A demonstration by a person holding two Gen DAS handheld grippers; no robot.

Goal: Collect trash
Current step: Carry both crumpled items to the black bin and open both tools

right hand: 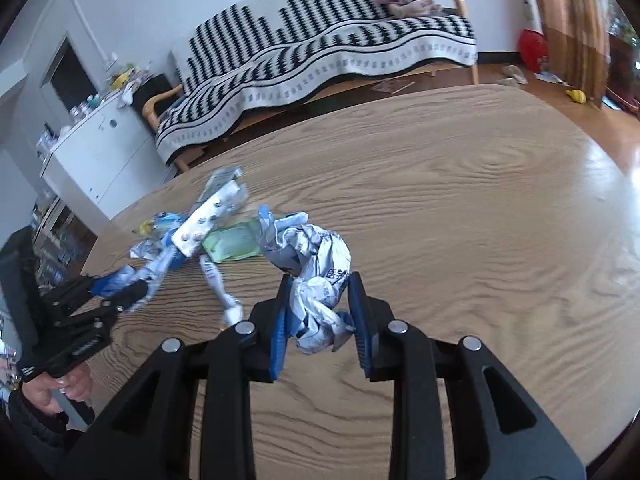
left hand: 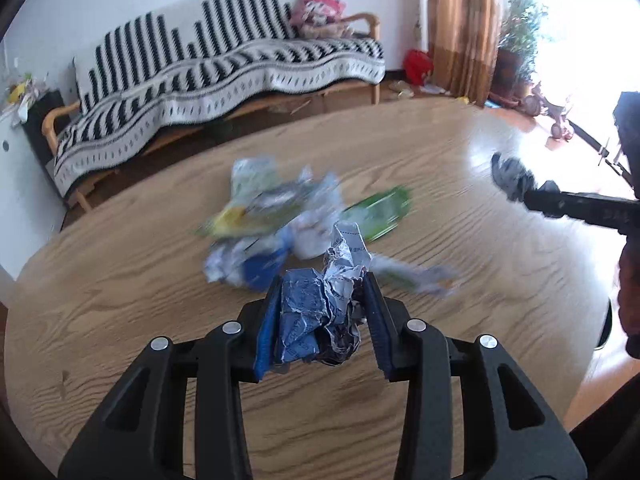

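My left gripper (left hand: 325, 284) is shut on a crumpled blue and white wrapper (left hand: 316, 316) above the wooden table (left hand: 120, 300). Behind it lies a blurred pile of trash (left hand: 280, 216) with a green packet (left hand: 380, 212). My right gripper (right hand: 320, 284) is shut on a crumpled white and blue paper ball (right hand: 316, 272). The right wrist view shows the pile (right hand: 192, 232) at left with a blister pack (right hand: 208, 216), a green packet (right hand: 234, 244) and a white tube (right hand: 218, 284). The left gripper (right hand: 120, 292) shows there too; the right gripper (left hand: 516, 180) shows in the left wrist view.
A sofa with a black and white striped blanket (left hand: 224, 64) stands beyond the table. A white cabinet (right hand: 100, 156) is at left. A curtain (left hand: 464, 24) and potted plants (left hand: 516, 40) are at the right by a bright window.
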